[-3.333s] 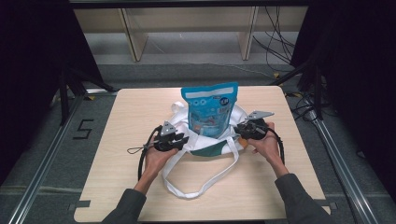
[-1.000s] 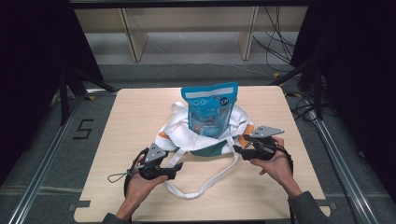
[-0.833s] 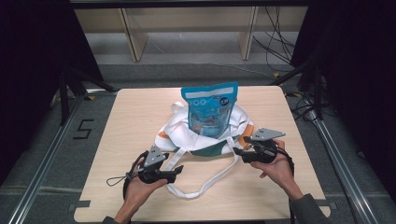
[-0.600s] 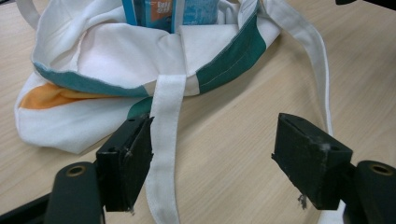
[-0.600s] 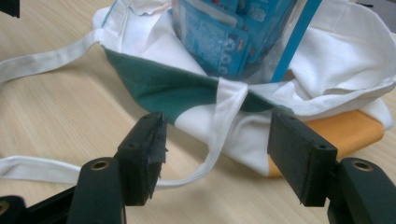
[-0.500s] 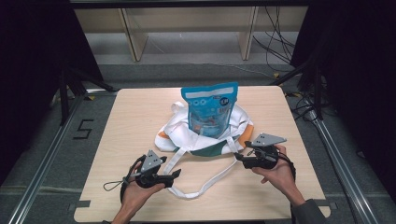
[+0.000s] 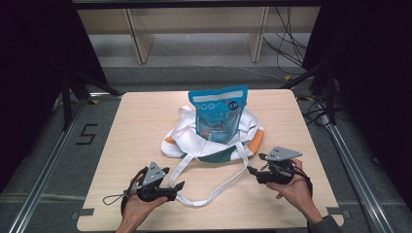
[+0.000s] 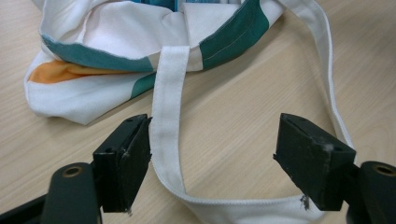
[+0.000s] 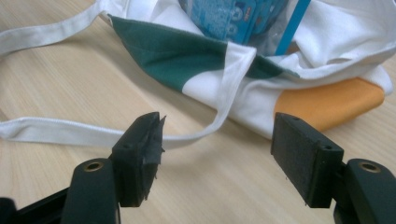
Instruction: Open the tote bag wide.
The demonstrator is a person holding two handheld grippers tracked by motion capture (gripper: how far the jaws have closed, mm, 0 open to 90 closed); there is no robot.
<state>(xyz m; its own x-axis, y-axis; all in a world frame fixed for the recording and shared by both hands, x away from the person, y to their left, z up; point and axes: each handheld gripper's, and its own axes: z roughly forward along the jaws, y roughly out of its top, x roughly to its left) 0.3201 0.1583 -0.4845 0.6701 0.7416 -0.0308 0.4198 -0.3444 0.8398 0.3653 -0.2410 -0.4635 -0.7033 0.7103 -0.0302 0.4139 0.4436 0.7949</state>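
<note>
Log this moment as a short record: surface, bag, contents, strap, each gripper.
surface: wooden table
bag: white tote with green and orange patches, lying slumped
contents: blue pouch standing up out of the tote
strap: white loop lying on the table toward the person
left gripper: open, strap between its jaws
right gripper: open, holds nothing

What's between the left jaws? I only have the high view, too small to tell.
Observer: The left gripper is open; the white strap of the tote bag lies flat on the table between the jaws, beside one of them, not pinched.
Operator: Right one?
Observer: The right gripper is open too, with bare table between the jaws; a strap runs just beyond them.
Operator: Bag colours near the mouth?
Observer: A green band on white, with an orange patch at the corner, and the blue pouch standing inside.
</note>
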